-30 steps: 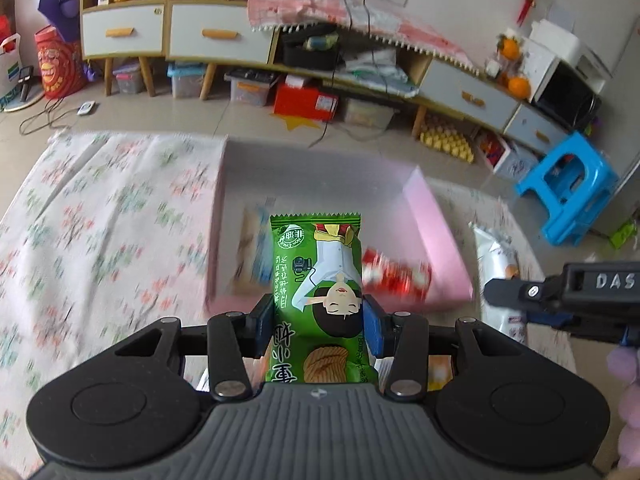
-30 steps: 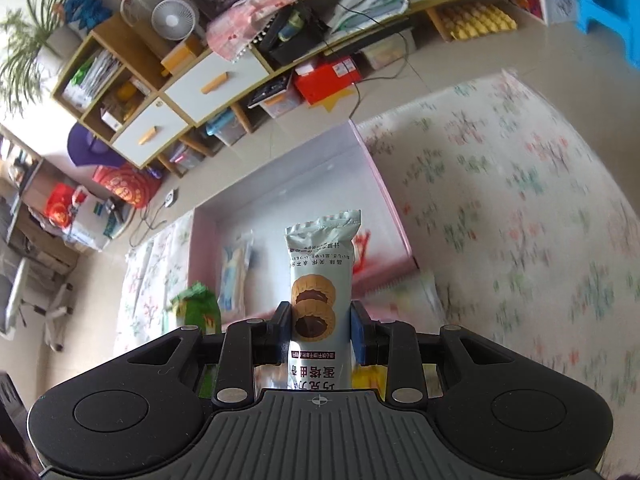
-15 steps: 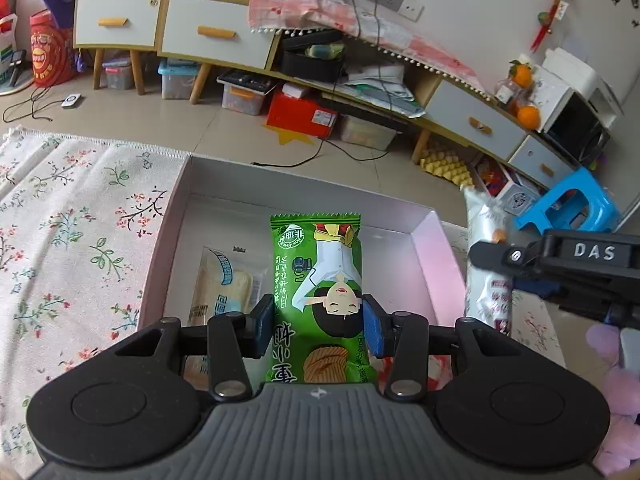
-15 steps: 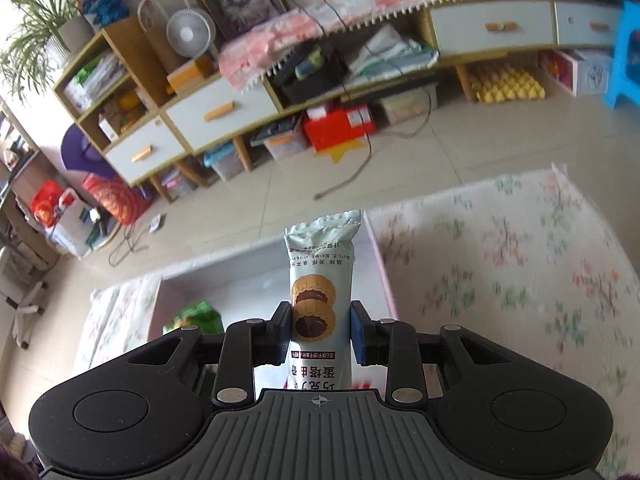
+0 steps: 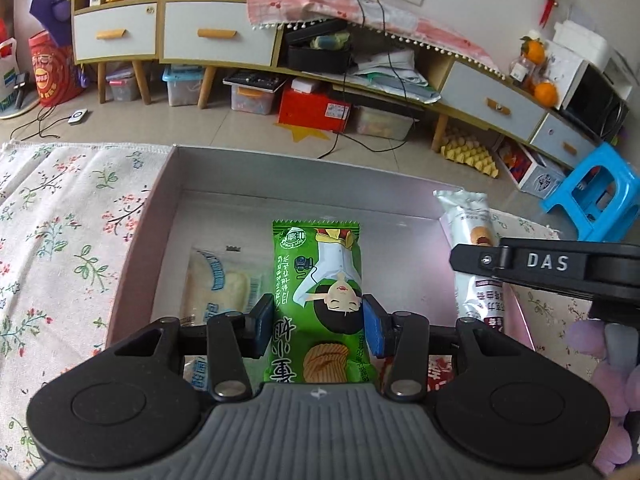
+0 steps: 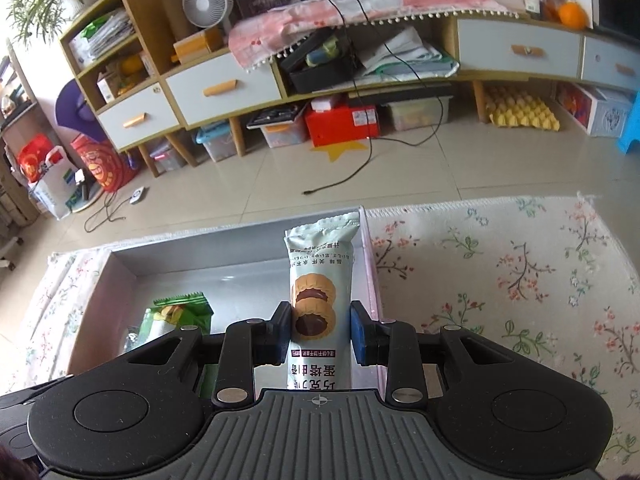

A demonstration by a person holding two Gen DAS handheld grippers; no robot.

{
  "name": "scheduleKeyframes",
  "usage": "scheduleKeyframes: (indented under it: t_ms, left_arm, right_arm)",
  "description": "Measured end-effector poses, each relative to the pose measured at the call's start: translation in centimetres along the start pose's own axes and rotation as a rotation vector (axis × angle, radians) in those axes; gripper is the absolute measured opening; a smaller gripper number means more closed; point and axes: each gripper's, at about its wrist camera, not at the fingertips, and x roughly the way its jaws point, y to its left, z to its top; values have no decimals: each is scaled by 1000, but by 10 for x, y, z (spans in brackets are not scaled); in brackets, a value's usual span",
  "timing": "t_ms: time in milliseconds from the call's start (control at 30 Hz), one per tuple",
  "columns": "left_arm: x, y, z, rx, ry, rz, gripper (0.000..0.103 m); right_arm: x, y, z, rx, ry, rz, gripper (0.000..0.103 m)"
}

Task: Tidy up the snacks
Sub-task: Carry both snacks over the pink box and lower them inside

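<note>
My left gripper is shut on a green snack packet and holds it over the open pink box. A pale wrapped cake lies on the box floor to the left of it. My right gripper is shut on a white biscuit pack printed with chocolate tarts, above the box's right side. In the left wrist view the right gripper's finger and that biscuit pack show at the right. The green packet appears low left in the right wrist view.
The box rests on a floral cloth. Beyond it lie tiled floor, cables and a long low cabinet with drawers. A blue stool stands at the right. A red wrapper peeks from behind my left gripper.
Both grippers have come down and forward over the box with their packs still held. The right wrist view has rolled level, and the box now lies squarely under both.
</note>
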Motion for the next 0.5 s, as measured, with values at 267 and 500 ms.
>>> scheduleKeyframes:
  t_ms: [267, 500]
  left_arm:
    - [3, -1, 1, -8, -17, 6, 42]
    - [3, -6, 1, 18, -18, 7, 56]
  right_arm:
    - [-2, -5, 0, 19, 1, 20, 30]
    - [-6, -5, 1, 25, 2, 29, 36]
